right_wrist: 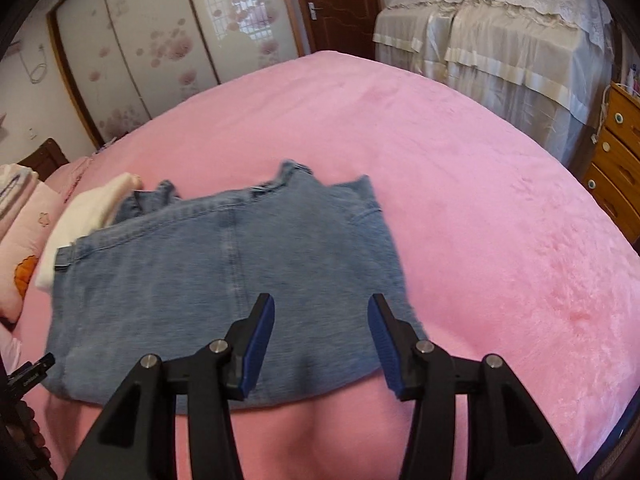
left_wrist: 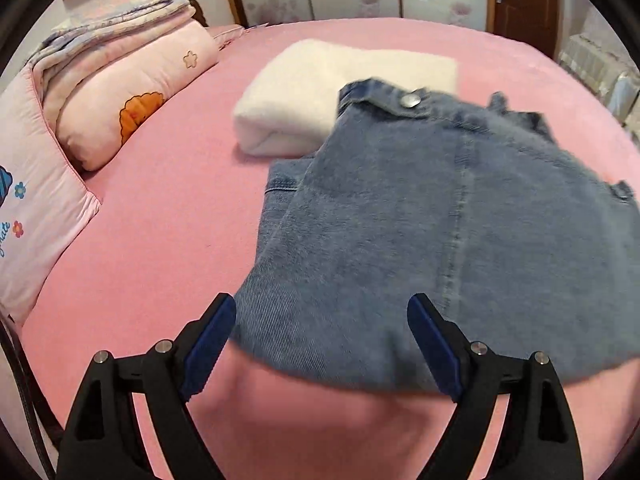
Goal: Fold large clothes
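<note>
Blue jeans (left_wrist: 440,220) lie folded into a short stack on the pink bed (left_wrist: 160,240), waistband and metal button at the far side. In the right wrist view the same jeans (right_wrist: 224,264) spread left of centre. My left gripper (left_wrist: 320,300) hangs above the near folded edge, open wide, with nothing pinched between its blue pads. My right gripper (right_wrist: 321,300) is over the near right part of the denim, open at about half width, and its pads do not press the cloth. A folded white garment (left_wrist: 320,92) lies just behind the jeans.
Pink pillows and folded quilts (left_wrist: 132,92) are piled along the bed's left side. Beyond the bed (right_wrist: 480,220) stand a flowered wardrobe (right_wrist: 160,40), a brown door (right_wrist: 336,0), cloth-covered furniture (right_wrist: 500,40) and wooden drawers (right_wrist: 616,152).
</note>
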The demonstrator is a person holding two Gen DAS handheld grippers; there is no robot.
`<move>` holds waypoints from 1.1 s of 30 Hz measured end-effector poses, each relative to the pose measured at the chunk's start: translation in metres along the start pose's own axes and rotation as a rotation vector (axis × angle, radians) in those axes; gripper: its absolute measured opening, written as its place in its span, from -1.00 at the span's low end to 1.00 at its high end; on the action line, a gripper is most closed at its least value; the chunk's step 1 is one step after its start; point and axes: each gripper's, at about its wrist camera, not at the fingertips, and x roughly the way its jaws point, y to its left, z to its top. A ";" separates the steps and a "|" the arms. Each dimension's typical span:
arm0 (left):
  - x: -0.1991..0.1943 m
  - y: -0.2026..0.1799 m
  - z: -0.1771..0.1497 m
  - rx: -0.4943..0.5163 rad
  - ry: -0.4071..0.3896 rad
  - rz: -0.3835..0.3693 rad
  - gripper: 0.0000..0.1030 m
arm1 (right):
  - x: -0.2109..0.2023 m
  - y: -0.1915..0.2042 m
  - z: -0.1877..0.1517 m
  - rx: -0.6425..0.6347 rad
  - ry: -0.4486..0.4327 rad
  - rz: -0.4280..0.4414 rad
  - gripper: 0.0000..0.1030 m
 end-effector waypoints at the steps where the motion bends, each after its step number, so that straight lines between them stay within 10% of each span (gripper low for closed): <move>1: -0.009 0.001 -0.001 -0.004 -0.004 -0.017 0.68 | -0.007 0.007 0.001 -0.009 -0.004 0.012 -0.05; 16: -0.096 0.007 -0.038 -0.104 -0.023 -0.247 0.68 | -0.091 0.082 -0.029 -0.130 -0.090 0.114 0.08; 24: -0.044 0.019 -0.078 -0.280 0.068 -0.589 0.68 | -0.080 0.102 -0.061 -0.159 -0.099 0.157 0.09; 33: 0.037 0.022 -0.088 -0.463 0.065 -0.667 0.68 | -0.033 0.118 -0.090 -0.197 0.012 0.176 0.09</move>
